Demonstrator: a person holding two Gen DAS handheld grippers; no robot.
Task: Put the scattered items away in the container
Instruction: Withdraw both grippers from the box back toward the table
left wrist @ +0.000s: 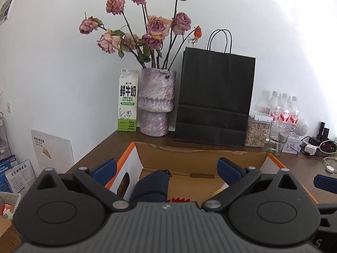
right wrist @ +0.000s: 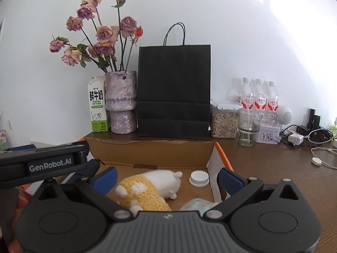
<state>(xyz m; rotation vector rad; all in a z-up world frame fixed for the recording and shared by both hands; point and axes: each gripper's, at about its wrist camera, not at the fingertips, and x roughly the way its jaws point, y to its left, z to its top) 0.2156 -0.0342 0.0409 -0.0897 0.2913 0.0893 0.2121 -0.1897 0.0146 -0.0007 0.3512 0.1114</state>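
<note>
Left gripper (left wrist: 167,171), right gripper (right wrist: 167,180): jaws spread wide, gripping nothing, above cardboard box (right wrist: 151,152). Inside box: plush toy (right wrist: 151,186), white cap (right wrist: 199,178), navy pouch (left wrist: 150,186).

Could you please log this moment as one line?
left tool: open, empty | right tool: open, empty | plush toy, white cap: in cardboard box

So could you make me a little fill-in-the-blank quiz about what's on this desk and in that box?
1. The plush toy lying in the cardboard box is white and ____.
2. The vase of dried roses stands between the black paper bag and the ____ carton.
3. Beside the toy in the box lies a round white ____.
4. Both the left gripper and the right gripper have their jaws ____.

Missing words: yellow; milk; lid; open
</note>
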